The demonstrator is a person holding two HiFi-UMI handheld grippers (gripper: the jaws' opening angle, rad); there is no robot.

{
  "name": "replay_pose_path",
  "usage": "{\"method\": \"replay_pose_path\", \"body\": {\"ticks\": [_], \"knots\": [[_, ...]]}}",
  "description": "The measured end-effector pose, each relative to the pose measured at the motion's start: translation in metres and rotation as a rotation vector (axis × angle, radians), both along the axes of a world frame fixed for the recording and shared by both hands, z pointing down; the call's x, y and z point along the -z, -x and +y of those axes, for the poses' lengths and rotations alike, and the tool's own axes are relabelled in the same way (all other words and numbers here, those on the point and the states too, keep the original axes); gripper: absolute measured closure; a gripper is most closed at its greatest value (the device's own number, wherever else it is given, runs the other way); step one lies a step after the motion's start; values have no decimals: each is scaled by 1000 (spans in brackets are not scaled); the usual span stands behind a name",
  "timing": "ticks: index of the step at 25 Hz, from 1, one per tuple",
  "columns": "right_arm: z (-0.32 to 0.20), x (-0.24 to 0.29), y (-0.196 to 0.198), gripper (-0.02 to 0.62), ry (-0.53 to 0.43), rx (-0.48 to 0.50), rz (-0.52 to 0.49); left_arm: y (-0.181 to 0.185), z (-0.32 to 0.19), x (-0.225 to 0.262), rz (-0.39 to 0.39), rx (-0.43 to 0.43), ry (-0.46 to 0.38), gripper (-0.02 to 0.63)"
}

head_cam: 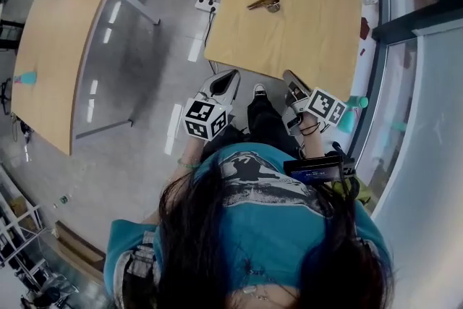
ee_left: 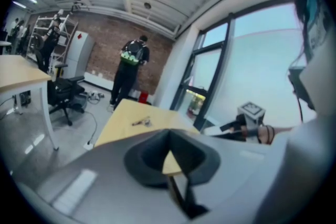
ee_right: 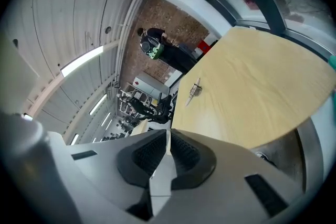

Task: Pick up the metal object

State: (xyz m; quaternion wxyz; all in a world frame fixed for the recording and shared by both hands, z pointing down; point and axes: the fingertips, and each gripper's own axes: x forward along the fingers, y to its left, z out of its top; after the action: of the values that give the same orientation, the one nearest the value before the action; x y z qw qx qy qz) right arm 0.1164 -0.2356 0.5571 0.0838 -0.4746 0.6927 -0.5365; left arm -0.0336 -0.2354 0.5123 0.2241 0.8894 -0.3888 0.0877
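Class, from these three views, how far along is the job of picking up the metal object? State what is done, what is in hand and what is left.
Done: nothing yet; the metal object lies untouched toward the far side of the table.
In hand: nothing; the left gripper and right gripper are shut and empty, by the table's near edge.
Left: reach out, open one gripper, grasp, lift.

Open tabletop (head_cam: 311,32) around metal object (head_cam: 266,1)

Ahead of me: light wood table (head_cam: 318,32), metal object (head_cam: 266,1) lying on it toward the far side. To my left, second wood table (head_cam: 51,47) carries a small teal item (head_cam: 26,77).
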Motion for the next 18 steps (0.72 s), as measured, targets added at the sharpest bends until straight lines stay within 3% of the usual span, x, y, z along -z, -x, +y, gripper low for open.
{"method": "replay_pose_path", "body": {"ticks": [5, 12, 18], "knots": [[-75, -11, -20, 563, 6, 99, 0, -31, -55, 1, -4, 56, -14, 601], [-163, -40, -25, 563, 55, 224, -18, -61, -109, -8, -45, 51, 0, 601], [-220, -70, -23, 561, 136, 279, -109, -71, -141, -18, -85, 77, 14, 601]]}}
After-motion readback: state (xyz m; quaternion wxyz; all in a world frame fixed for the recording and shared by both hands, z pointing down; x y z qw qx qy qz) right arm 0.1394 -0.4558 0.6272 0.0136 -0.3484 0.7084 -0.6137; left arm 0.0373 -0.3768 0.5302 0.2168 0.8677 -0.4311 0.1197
